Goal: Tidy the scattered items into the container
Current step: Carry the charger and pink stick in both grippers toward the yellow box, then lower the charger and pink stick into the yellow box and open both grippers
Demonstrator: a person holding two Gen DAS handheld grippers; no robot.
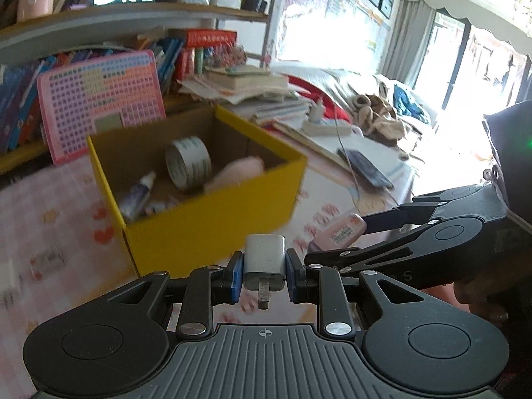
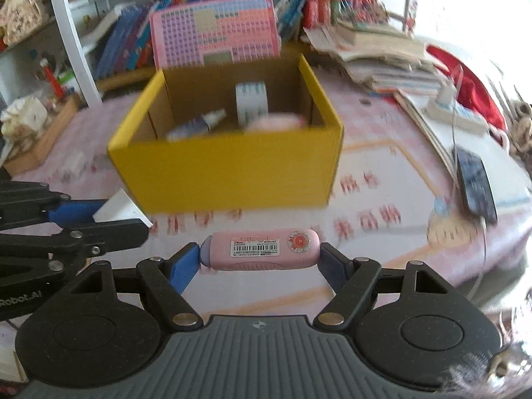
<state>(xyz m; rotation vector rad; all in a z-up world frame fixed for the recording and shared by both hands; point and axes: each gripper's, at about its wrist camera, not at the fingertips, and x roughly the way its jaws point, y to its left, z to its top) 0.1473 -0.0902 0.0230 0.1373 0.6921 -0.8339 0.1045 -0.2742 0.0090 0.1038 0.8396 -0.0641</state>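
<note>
Two grippers each carry something: the left gripper (image 1: 265, 274) pinches a white charger plug (image 1: 265, 261) between its blue pads, and the right gripper (image 2: 260, 261) clamps a pink capsule-shaped case (image 2: 261, 249) end to end. Just ahead stands the yellow box (image 2: 229, 169) on the pink tablecloth (image 2: 372, 173), already holding a tape roll (image 2: 251, 102), a small bottle (image 2: 199, 124) and a pink item (image 1: 237, 171).

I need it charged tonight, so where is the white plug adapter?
The white plug adapter is clamped in the left gripper, just short of the yellow box.
</note>
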